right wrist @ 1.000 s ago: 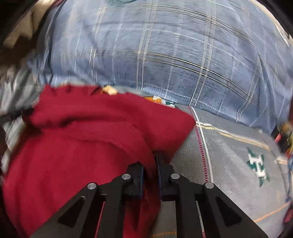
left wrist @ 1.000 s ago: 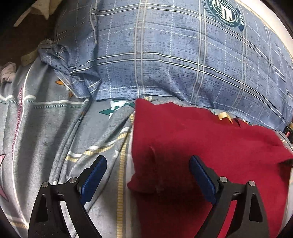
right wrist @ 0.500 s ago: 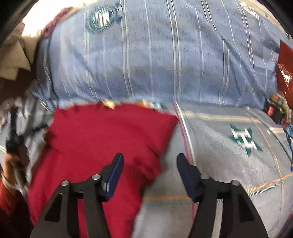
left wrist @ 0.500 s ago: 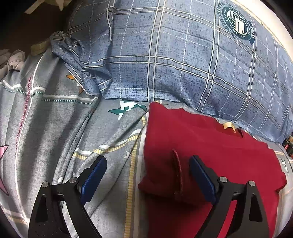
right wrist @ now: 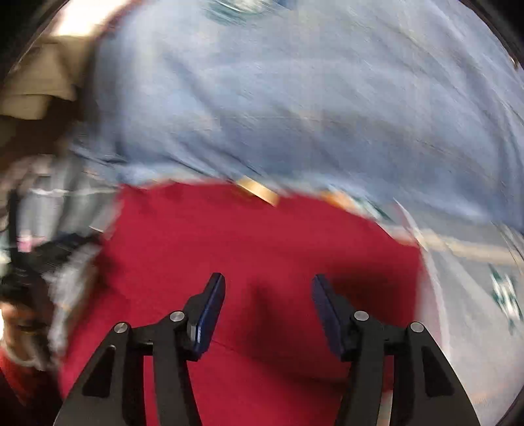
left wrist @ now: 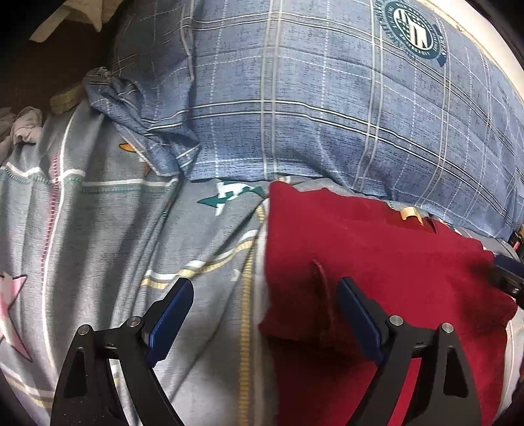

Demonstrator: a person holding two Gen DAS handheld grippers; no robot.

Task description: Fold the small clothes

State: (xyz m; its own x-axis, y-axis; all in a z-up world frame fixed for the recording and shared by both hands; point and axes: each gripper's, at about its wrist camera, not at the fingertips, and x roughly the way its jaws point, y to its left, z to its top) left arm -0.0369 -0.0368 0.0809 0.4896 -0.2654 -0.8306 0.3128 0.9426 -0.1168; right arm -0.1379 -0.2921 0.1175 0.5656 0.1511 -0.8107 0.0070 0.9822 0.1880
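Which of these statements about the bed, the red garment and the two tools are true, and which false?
1. The red garment lies on the grey bedsheet. True.
2. The left gripper has its jaws clamped shut on the garment. False: they stand wide open, over the garment's left edge.
3. A blue checked pillow lies behind the garment. True.
4. The right gripper is lifting the garment off the bed. False: its jaws are open with nothing pinched, having just let go and then narrowed slightly.
5. The pillow bears a round green badge. True.
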